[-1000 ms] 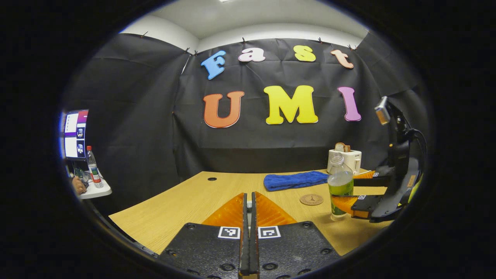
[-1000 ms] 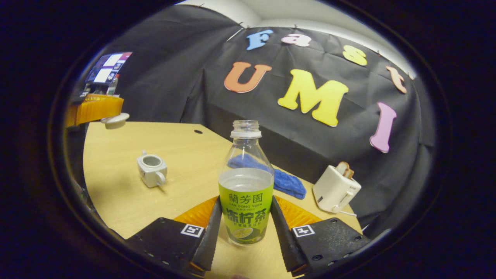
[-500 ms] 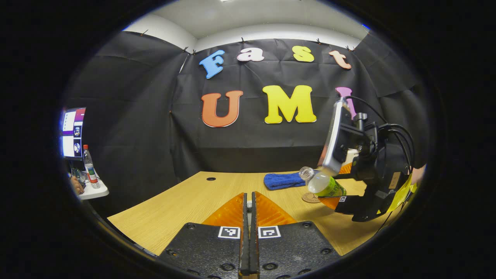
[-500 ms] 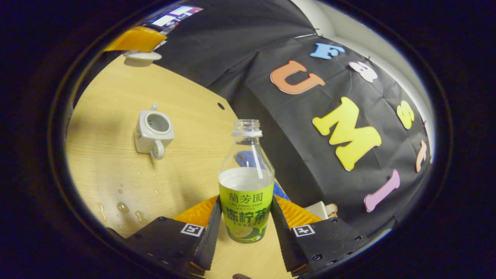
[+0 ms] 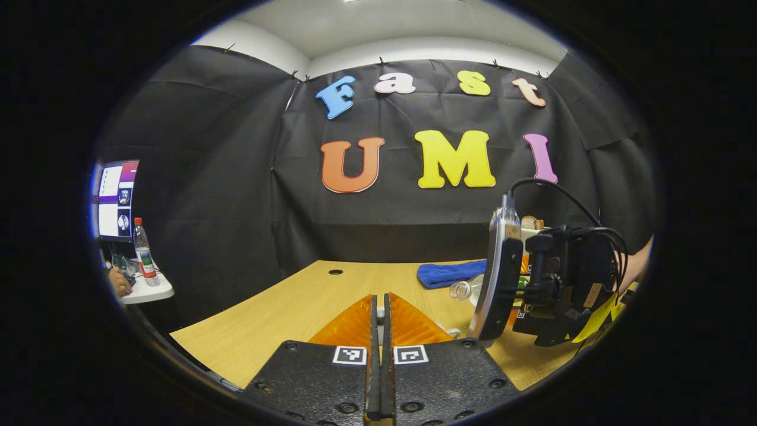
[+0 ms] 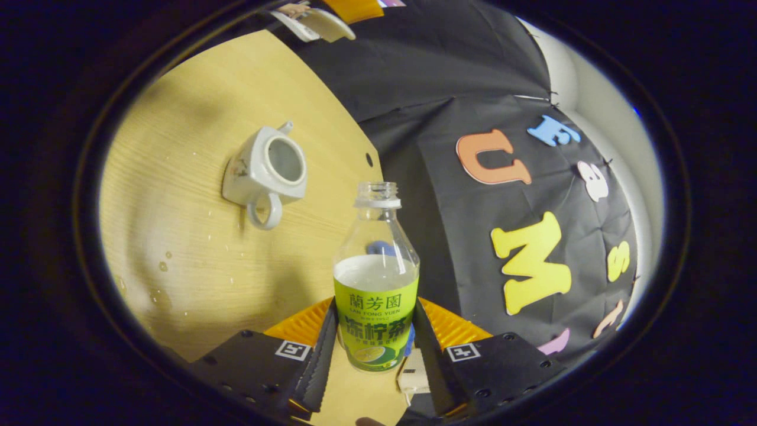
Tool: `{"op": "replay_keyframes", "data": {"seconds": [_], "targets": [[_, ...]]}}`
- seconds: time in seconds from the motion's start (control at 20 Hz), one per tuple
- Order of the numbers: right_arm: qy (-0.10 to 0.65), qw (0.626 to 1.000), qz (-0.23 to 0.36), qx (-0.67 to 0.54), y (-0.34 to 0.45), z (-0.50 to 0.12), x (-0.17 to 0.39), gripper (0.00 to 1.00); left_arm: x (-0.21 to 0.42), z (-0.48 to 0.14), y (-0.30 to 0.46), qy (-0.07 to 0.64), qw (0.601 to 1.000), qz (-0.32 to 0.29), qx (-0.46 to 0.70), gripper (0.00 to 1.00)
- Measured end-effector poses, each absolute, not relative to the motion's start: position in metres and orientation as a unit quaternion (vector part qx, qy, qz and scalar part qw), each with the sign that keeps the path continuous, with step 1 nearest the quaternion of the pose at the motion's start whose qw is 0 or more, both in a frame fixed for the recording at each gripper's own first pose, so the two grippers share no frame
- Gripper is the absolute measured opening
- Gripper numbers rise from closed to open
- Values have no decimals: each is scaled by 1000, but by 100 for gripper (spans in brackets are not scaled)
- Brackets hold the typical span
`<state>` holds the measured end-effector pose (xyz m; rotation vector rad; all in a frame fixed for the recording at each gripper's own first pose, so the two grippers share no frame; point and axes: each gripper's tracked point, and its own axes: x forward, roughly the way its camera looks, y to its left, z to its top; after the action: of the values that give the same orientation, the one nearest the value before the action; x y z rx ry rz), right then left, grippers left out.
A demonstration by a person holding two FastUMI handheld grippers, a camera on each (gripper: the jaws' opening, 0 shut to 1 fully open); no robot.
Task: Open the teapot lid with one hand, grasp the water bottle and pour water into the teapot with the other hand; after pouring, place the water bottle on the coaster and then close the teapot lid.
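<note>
The water bottle point(image 6: 376, 296), uncapped with a green label and about half full, sits between the fingers of my right gripper point(image 6: 376, 331), which is shut on it. In the left gripper view the right gripper point(image 5: 514, 296) leans over to the left with the bottle's neck point(image 5: 462, 290) pointing sideways above the table. The white teapot point(image 6: 266, 168) stands open on the wooden table, to the left of the bottle's mouth and apart from it. My left gripper point(image 5: 380, 299) is shut. The teapot lid point(image 6: 322, 23) hangs under the left gripper point(image 6: 355, 7) above the table's far side.
Water drops point(image 6: 165, 260) lie on the table point(image 5: 278, 313) near the teapot. A blue cloth point(image 5: 449, 273) and a white toaster point(image 5: 529, 225) are at the back right. At far left a side shelf holds a small bottle point(image 5: 142, 251) beside a monitor point(image 5: 115, 198).
My right gripper has tipped the bottle much further over and carried it left toward the teapot, which now looks larger and closer. The left gripper stays shut, almost still.
</note>
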<state>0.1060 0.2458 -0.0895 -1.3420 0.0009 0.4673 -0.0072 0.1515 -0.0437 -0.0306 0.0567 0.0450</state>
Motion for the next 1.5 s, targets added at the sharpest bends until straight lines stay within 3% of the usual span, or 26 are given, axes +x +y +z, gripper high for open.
{"op": "replay_keyframes", "data": {"seconds": [1.25, 1.5], "targets": [[-144, 584, 166, -782, 283, -66, 102, 68, -6, -49, 166, 31, 998, 39, -31, 2], [-158, 564, 164, -794, 285, -64, 100, 68, -6, -48, 166, 31, 998, 37, -31, 2]]}}
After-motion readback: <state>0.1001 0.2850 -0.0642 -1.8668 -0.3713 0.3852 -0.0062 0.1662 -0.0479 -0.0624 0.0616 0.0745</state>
